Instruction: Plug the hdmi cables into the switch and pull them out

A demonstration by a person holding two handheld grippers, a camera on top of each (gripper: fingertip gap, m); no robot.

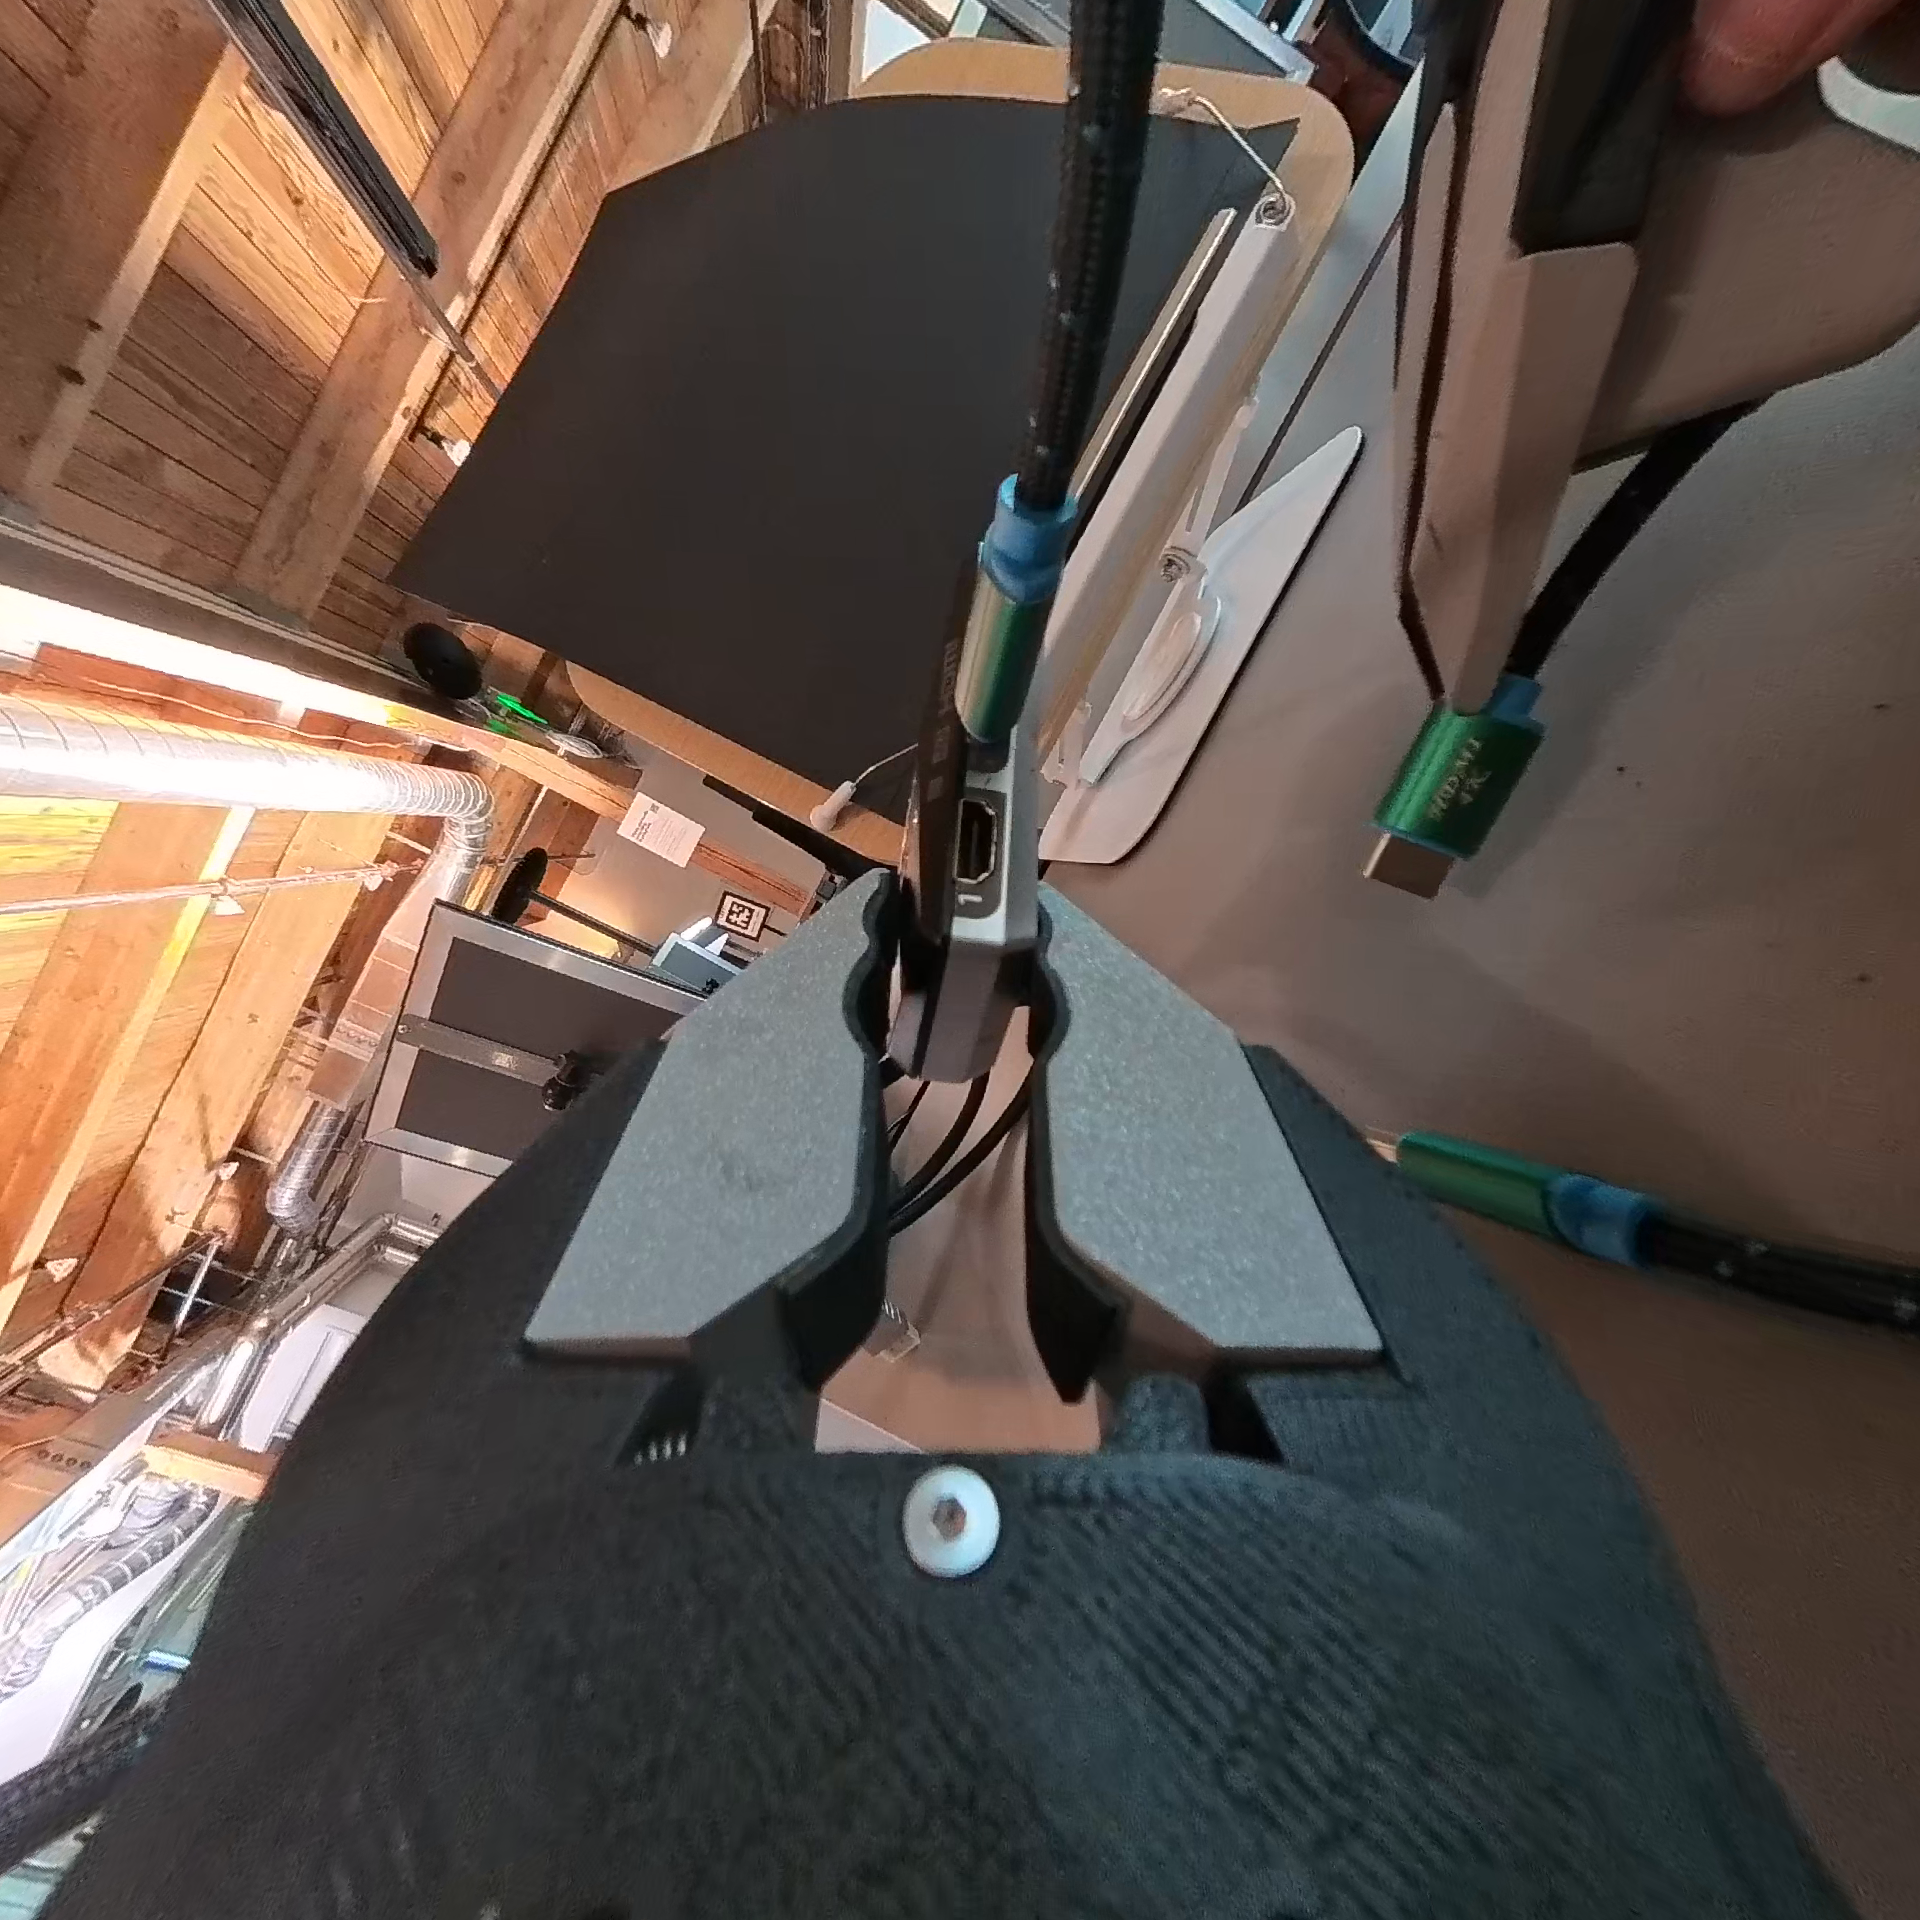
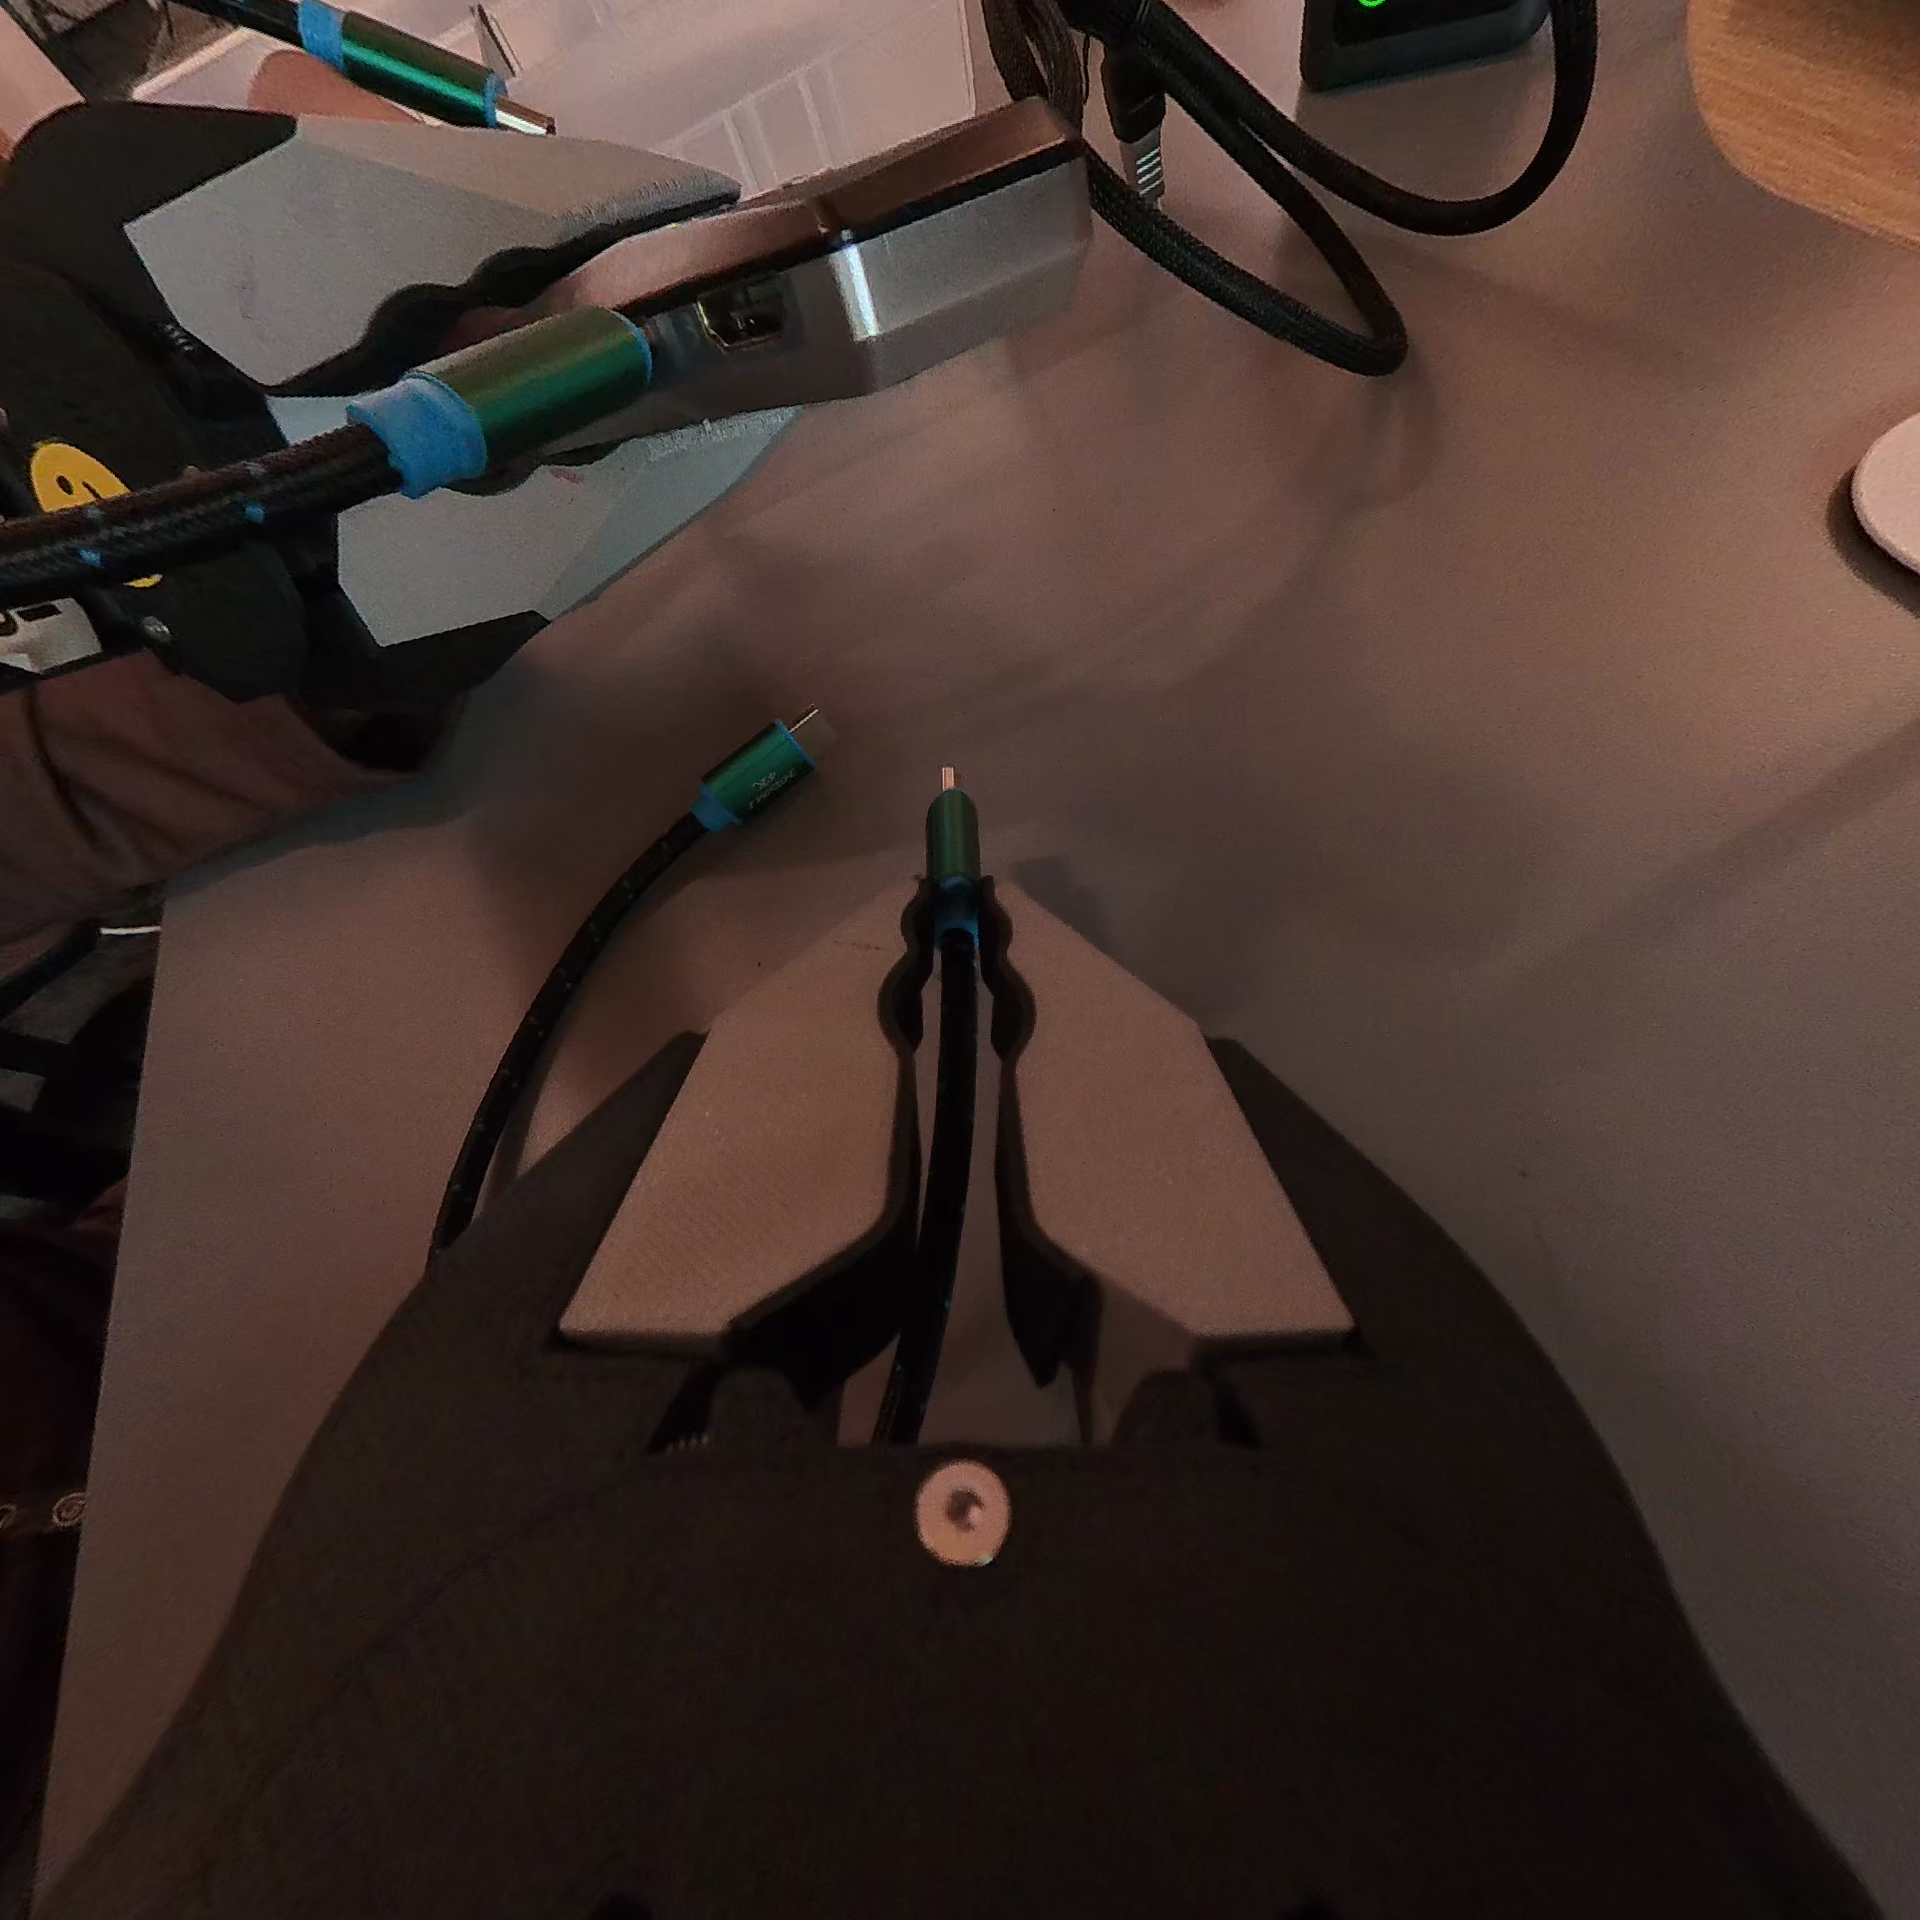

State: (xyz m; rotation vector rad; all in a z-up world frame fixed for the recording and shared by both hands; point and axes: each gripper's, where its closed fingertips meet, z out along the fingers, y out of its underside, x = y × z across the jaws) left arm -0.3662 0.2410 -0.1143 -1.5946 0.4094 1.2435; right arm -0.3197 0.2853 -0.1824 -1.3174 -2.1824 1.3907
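Observation:
My left gripper (image 1: 966,940) is shut on the grey and black HDMI switch (image 1: 961,883) and holds it up off the table. One green HDMI plug (image 1: 1003,644) sits in the switch, beside an empty port (image 1: 977,831). My right gripper (image 2: 951,904) is shut on a second green HDMI plug (image 2: 951,836), which points forward, clear of the switch (image 2: 935,249). The left wrist view shows that right gripper (image 1: 1455,686) with its plug (image 1: 1455,769) to the right of the switch. A loose green plug (image 2: 758,774) lies on the table.
Another green plug (image 2: 416,73) lies at the far left, and one (image 1: 1496,1184) rests on the grey table (image 2: 1351,831). Coiled black cables (image 2: 1278,239), a device with a green light (image 2: 1403,31), a wooden board (image 2: 1818,125) and a white stand (image 1: 1195,665) are behind. Some 10 cm of space lies between my two pairs of fingers.

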